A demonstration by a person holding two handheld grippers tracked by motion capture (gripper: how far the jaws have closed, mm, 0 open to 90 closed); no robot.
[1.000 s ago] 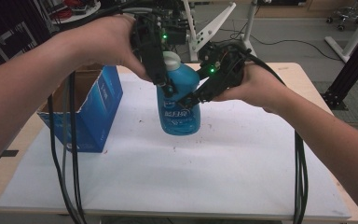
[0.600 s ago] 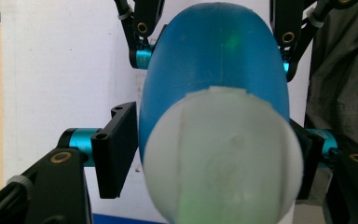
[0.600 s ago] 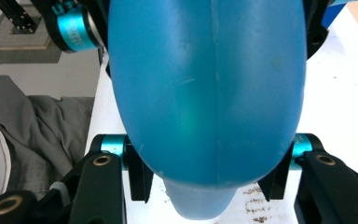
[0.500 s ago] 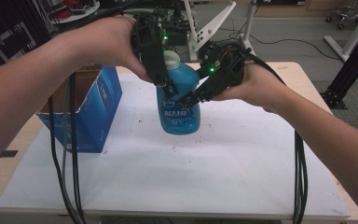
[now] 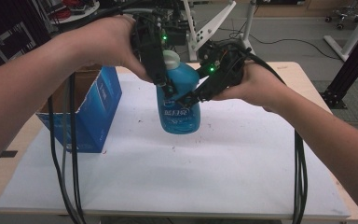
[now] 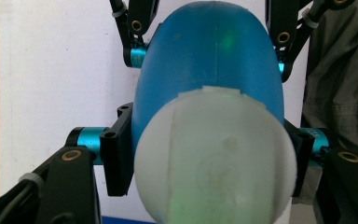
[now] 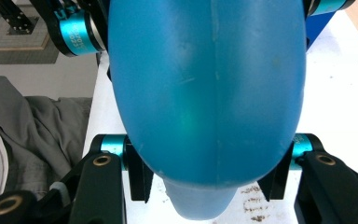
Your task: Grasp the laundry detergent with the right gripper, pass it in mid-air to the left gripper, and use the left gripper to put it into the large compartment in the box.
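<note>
We are holding a blue detergent bottle [image 5: 179, 105] upright over the white tabletop [image 5: 205, 163]; whether its base is touching the surface, we cannot tell. It is smooth, translucent plastic with a rounded, egg-like body, a moulded seam down its side and a white domed cap [image 6: 212, 156].

Our left tongs [image 5: 168, 88] are coming down from above and clenching the bottle's upper body just under the cap. Our right tongs [image 5: 191, 99] are reaching in from the right side and gripping the same body a little lower, jaws pressing on both flanks.

The left gripper view is looking straight down on the cap, with black jaws and cyan metal collars hugging the blue shoulders, and the other tongs clasping farther down. The right gripper view is showing the bottle's broad side, its seam and faint scuffs, plus grey fabric at the left. The high view is adding the printed label [image 5: 177, 114] and an open blue cardboard box [image 5: 95, 109] standing on the tabletop to the left, well apart from the bottle.
</note>
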